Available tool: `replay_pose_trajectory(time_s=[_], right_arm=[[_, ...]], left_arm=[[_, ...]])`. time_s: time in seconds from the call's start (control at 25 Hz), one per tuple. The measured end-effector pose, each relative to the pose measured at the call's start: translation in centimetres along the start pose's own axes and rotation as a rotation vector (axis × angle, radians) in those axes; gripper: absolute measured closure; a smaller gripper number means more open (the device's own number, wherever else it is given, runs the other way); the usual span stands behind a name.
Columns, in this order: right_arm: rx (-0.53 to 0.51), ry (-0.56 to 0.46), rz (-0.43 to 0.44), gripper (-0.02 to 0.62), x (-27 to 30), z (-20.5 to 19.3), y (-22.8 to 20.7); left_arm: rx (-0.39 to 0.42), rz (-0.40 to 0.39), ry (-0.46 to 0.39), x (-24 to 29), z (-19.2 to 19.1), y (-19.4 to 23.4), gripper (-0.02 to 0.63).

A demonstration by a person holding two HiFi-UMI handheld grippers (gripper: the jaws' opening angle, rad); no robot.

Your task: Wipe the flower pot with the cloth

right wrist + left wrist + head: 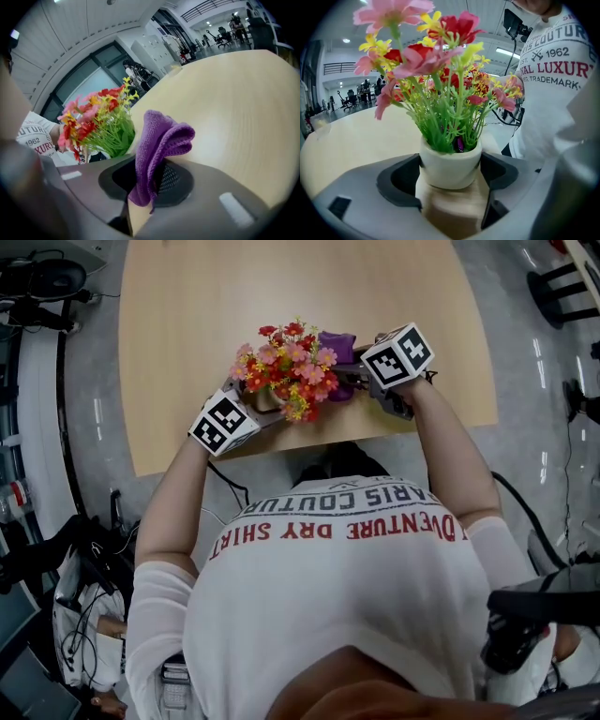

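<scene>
Left claw (451,182) clamps flower pot (450,164) near surface (281,287) front edge; right claw (149,180) pinches cloth (159,136) beside flowers (286,362). Wipe likely underway, completion unclear.

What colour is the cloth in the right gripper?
Purple. The cloth shows best in the right gripper view.

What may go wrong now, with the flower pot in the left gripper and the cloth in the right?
The left gripper holds the flower pot near the table edge; a slip might drop it off. The cloth in the right gripper could snag the flowers and tip the pot.
</scene>
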State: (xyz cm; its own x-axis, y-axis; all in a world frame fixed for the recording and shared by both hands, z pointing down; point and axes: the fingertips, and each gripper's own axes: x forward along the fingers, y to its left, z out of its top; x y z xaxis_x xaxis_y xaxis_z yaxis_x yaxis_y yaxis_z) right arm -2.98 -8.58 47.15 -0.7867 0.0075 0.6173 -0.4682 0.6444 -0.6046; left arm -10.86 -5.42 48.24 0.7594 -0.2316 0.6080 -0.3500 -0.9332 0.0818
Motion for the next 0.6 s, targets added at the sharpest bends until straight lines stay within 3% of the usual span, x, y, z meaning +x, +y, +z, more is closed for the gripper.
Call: replay_pose_trajectory(time_s=[0.2, 0.6], right_arm=[[-0.027, 0.089, -0.109, 0.532, 1.5, -1.4, -2.1], [0.038, 0.026, -0.11, 0.532, 1.2, -1.0, -2.3]], left_arm=[[0.006, 0.005, -0.005, 0.0, 0.4, 0.5, 0.195], [-0.02, 0.045, -0.025, -0.3, 0.5, 0.2, 0.193]])
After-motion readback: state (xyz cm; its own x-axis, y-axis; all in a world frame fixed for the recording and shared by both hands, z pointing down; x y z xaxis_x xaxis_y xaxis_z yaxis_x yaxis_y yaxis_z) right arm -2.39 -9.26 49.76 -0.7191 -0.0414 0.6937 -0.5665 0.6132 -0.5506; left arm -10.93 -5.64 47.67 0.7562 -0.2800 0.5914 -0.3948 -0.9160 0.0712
